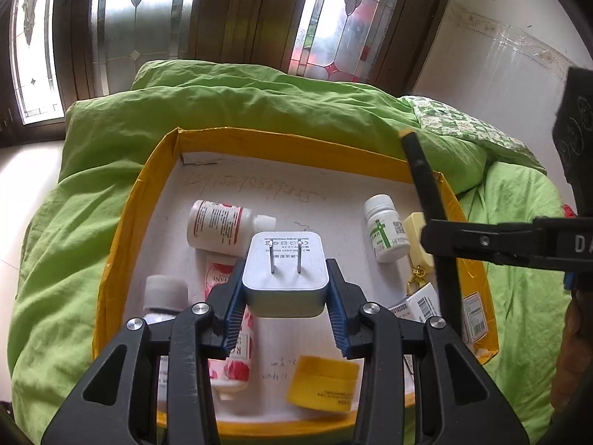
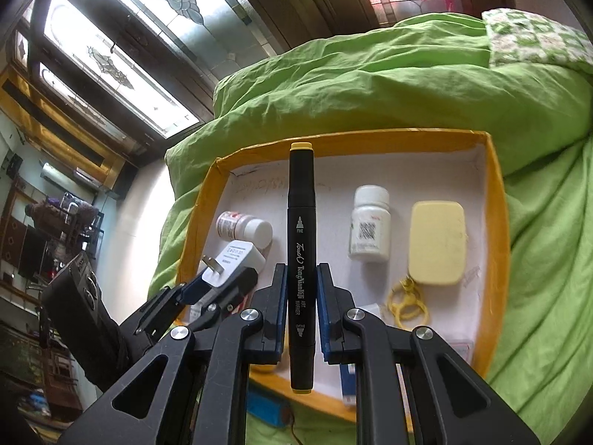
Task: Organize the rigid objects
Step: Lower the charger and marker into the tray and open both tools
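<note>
My left gripper (image 1: 286,296) is shut on a white plug adapter (image 1: 285,274), prongs pointing up, held above a yellow-rimmed box (image 1: 122,230) with a white floor. My right gripper (image 2: 301,293) is shut on a black art marker (image 2: 301,222) with yellow ends, held over the same box (image 2: 496,200). In the right wrist view the left gripper (image 2: 218,282) and its plug adapter (image 2: 231,263) hang at the left. The marker (image 1: 426,185) crosses the right of the left wrist view. Inside lie a red-labelled white bottle (image 1: 222,228), a green-cross bottle (image 1: 385,228) and a pale yellow case (image 2: 437,246).
The box rests on a green duvet (image 1: 92,200). It also holds a pink floral tube (image 1: 229,333), a yellow jar (image 1: 322,382), a grey-capped bottle (image 1: 163,296), yellow key rings (image 2: 406,304) and tagged packets. Stained-glass windows (image 1: 148,7) stand behind; a blue object (image 2: 267,408) lies by the box's near edge.
</note>
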Tool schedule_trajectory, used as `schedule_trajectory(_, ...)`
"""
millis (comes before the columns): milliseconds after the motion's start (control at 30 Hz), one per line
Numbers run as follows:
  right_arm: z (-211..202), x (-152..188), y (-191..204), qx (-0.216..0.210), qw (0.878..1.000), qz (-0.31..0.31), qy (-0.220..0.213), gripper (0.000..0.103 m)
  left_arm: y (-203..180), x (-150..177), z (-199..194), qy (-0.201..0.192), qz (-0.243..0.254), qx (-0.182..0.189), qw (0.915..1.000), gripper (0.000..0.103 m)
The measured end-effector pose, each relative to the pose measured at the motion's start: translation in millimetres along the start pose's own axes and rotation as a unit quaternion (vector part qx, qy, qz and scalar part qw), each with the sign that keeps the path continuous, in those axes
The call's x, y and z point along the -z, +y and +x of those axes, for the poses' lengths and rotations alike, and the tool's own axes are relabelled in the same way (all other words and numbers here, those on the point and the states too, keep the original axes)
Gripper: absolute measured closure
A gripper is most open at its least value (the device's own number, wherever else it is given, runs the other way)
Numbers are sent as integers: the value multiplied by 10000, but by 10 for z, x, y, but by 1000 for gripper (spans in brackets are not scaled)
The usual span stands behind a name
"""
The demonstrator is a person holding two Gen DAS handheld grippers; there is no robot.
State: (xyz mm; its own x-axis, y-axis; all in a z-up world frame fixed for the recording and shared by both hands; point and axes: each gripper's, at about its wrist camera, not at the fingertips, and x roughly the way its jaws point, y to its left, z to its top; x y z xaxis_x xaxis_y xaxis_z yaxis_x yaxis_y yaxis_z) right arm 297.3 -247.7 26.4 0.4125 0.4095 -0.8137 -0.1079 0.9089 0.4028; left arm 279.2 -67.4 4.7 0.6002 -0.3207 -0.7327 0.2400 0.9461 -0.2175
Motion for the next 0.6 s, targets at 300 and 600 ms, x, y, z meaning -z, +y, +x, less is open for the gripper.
schedule_trajectory(300, 517, -152, 33, 334, 9984, -111, 447, 90, 32, 68, 208, 243, 51, 69, 9997, 66)
schedule_trajectory(600, 636, -65, -167, 883, 9949, -180, 452, 90, -13, 155, 320, 333, 194, -154, 9991, 65)
